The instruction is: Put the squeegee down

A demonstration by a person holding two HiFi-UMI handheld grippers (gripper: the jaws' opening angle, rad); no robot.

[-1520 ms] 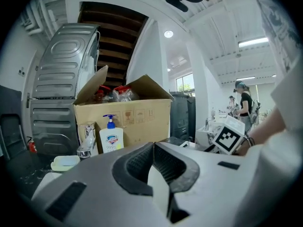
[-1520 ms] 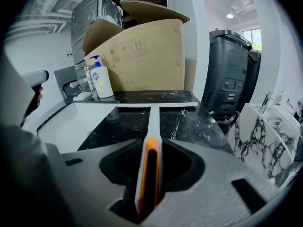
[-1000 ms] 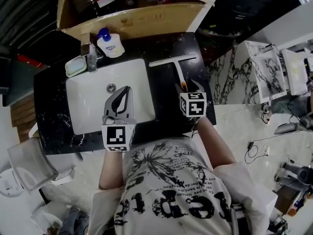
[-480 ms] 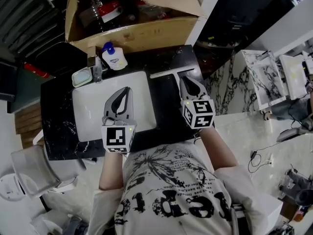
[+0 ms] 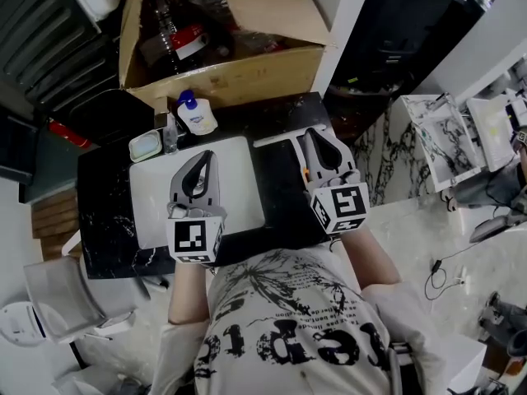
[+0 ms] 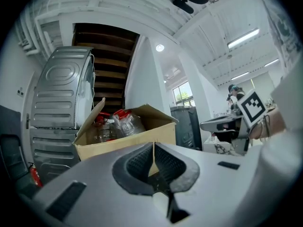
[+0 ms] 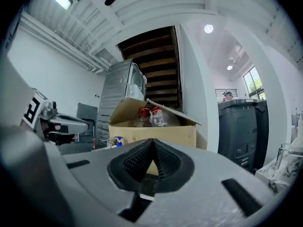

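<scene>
Several red-capped bottles (image 6: 124, 123) sit inside cardboard box (image 6: 106, 146).

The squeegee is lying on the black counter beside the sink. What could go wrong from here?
1. The right claw, shut and empty, hangs right above the squeegee; if it dips, it could knock the squeegee along the counter.
2. The squeegee's blade lies near the counter's far edge, so a nudge might push it off.
3. The left claw, also shut, points toward the soap bottle; a forward swing might tip it.
</scene>
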